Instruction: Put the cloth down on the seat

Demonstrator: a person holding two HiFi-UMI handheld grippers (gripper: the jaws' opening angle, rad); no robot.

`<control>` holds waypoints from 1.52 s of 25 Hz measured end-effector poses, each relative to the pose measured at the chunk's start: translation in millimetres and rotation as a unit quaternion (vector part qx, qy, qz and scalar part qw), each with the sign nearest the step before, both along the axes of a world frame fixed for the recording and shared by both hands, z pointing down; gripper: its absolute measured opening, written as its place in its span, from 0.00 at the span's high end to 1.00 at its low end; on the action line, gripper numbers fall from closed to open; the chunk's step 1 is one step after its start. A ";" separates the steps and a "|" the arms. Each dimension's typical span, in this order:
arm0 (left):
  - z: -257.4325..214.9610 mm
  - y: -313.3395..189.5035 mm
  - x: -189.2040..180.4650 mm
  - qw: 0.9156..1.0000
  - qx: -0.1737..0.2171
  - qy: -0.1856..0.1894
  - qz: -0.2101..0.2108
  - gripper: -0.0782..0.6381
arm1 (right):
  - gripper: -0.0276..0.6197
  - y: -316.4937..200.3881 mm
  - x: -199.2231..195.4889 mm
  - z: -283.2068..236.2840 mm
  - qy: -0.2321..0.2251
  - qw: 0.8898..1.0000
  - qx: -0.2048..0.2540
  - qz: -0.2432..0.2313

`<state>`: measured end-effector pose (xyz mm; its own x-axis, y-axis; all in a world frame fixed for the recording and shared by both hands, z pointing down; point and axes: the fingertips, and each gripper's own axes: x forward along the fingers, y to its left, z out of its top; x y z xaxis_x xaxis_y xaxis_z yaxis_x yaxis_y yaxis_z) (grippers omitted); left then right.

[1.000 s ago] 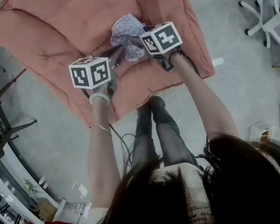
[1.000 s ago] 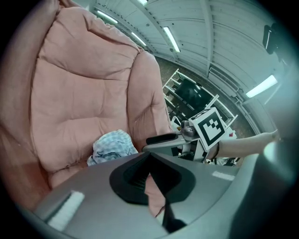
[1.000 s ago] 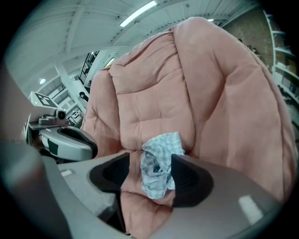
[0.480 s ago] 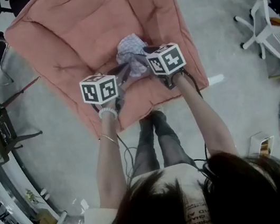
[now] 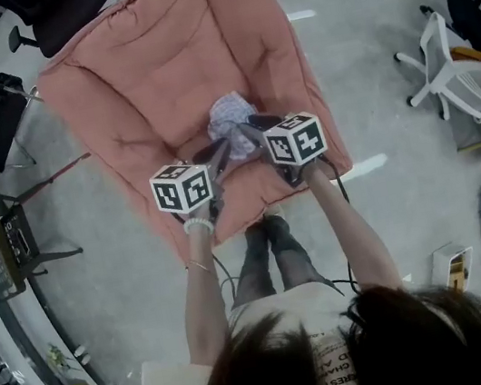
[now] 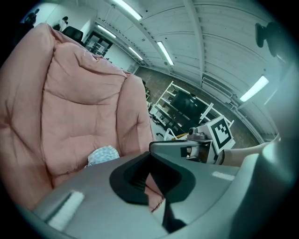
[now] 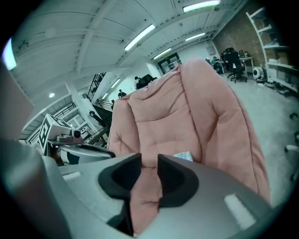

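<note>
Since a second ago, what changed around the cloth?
The left gripper and the right gripper both pulled back from the cloth, toward the person. The right gripper's jaws have just been closing, with nothing between them. Nothing was picked up. The cloth stayed bunched on the seat, where it was.

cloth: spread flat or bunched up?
Bunched: the cloth sits as a crumpled heap on the pink seat.
</note>
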<state>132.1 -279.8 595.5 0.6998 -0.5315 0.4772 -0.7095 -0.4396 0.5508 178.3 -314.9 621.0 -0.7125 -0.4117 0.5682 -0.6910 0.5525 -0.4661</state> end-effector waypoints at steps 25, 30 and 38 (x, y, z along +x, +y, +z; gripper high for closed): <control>-119.4 40.2 -3.7 0.992 0.117 0.039 -0.035 0.89 | 0.94 50.6 -12.5 -137.7 -0.082 0.992 0.096 0.015; -134.7 46.0 -3.9 0.989 0.135 0.042 -0.032 0.89 | 0.95 59.4 -14.7 -154.9 -0.086 0.990 0.115 0.009; -144.0 46.2 -2.8 0.986 0.155 0.043 -0.031 0.89 | 0.95 66.3 -16.4 -160.8 -0.082 0.988 0.131 -0.005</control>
<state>129.3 -233.6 451.6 0.6927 -0.6853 0.2248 -0.6964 -0.5545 0.4556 161.8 -248.6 460.2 -0.7907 -0.5222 0.3195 -0.6122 0.6756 -0.4108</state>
